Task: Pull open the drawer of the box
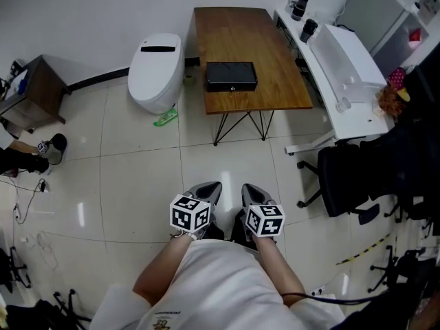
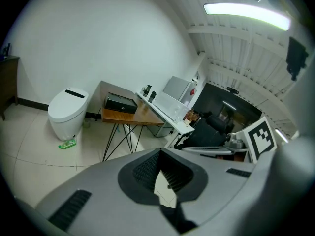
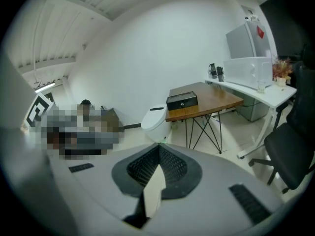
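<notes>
The black box (image 1: 232, 76) lies on the near end of a wooden table (image 1: 247, 33) with thin black legs, and its drawer front looks flush and closed. It also shows far off as the box (image 2: 120, 103) in the left gripper view and the box (image 3: 181, 101) in the right gripper view. Both grippers are held close to the person's body, well short of the table. My left gripper (image 1: 208, 190) (image 2: 158, 154) is shut with nothing in it. My right gripper (image 1: 254, 192) (image 3: 159, 149) is shut and empty too.
A white toilet-shaped unit (image 1: 157, 71) stands left of the table, with a green item (image 1: 165, 119) on the tiles beside it. A white desk (image 1: 344, 74) and a black office chair (image 1: 350, 177) are at the right. A dark cabinet (image 1: 34, 91) and someone's shoe (image 1: 53, 148) are at the left.
</notes>
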Demonstrator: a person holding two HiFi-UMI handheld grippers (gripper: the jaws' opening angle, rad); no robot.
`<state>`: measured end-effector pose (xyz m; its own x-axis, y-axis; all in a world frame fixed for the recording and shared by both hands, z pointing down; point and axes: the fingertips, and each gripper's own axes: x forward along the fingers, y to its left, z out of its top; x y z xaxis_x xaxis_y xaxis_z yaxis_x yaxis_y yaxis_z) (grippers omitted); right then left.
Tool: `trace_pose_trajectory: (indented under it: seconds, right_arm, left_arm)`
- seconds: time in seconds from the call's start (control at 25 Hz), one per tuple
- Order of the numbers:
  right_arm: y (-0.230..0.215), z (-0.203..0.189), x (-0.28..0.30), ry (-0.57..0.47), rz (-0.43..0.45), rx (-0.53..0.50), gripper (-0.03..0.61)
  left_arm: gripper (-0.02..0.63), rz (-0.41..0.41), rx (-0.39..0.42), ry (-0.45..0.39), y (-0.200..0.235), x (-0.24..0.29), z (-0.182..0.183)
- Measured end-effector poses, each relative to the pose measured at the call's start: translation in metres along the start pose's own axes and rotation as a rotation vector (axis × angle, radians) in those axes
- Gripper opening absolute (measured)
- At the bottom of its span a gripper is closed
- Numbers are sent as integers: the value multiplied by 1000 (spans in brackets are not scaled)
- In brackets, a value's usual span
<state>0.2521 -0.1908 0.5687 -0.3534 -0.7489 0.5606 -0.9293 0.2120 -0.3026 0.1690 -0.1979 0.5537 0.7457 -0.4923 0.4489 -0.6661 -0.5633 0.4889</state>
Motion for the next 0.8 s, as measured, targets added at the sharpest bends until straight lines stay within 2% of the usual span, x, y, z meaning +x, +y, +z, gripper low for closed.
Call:
trace_pose_trajectory:
  seconds: [0.2,0.52,0.8]
  right_arm:
    - [-14,20,29,9,42,-19,-12]
    - [-31,77,89,45,156,-96,-12]
    - [-83,133,128,49,174,-106,-12]
  left_arm:
    - [2,28,-35,-32,14,21,18]
    - [2,116,-85,-72,42,61,63]
    - [2,190,-89,-84,56,116,110]
